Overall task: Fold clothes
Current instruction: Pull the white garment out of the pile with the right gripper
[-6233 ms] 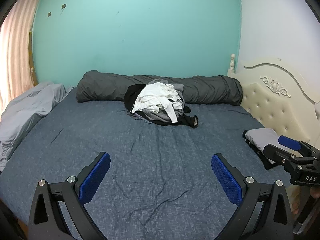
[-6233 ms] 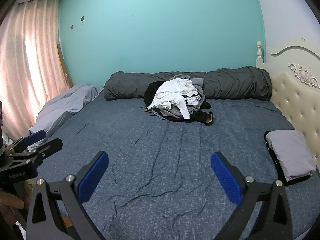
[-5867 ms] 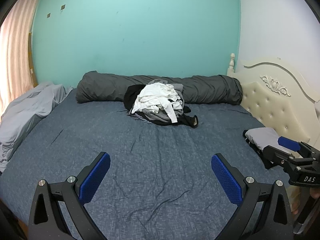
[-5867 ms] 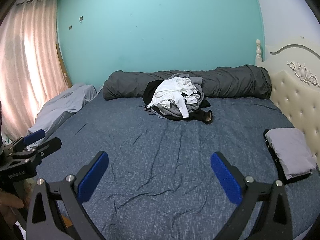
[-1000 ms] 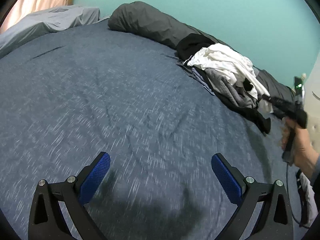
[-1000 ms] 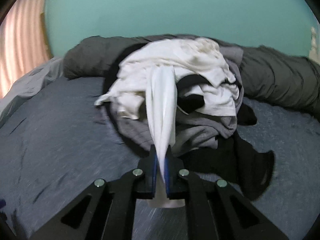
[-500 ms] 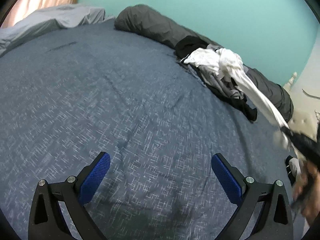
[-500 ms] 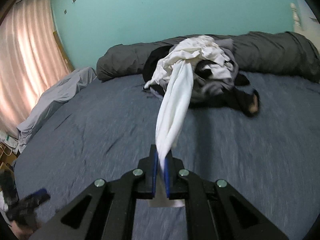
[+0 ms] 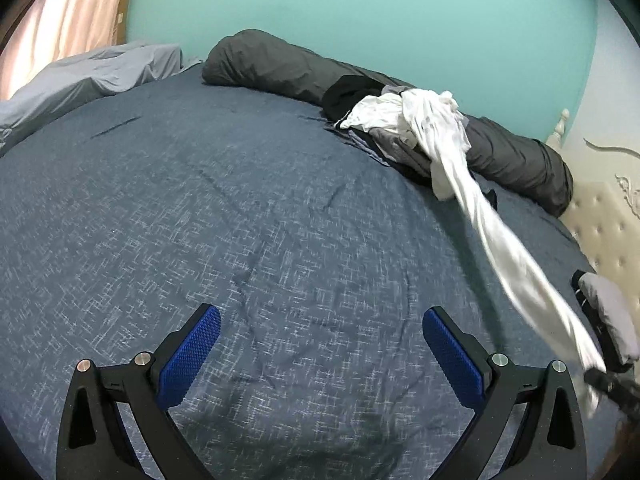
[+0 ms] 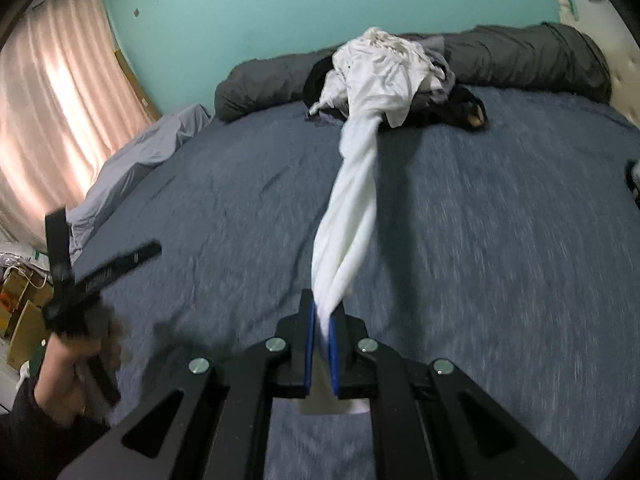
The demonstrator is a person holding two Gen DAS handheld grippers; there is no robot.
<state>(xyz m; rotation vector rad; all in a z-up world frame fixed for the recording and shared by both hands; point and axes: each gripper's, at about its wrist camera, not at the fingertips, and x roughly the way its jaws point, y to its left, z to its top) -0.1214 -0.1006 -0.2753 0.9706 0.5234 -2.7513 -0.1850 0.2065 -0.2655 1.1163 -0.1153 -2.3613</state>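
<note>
Right tongs (image 10: pixel 321 334) clamp white garment (image 10: pixel 352 208), stretched ropelike from clothes pile (image 10: pixel 400 76).

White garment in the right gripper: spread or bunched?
Bunched. The white garment runs as a twisted rope from the clothes pile to the shut right gripper.

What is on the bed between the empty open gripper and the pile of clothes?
Nothing: in the left wrist view only bare blue bedspread lies between the left gripper and the clothes pile. The white garment stretches off to its right.
</note>
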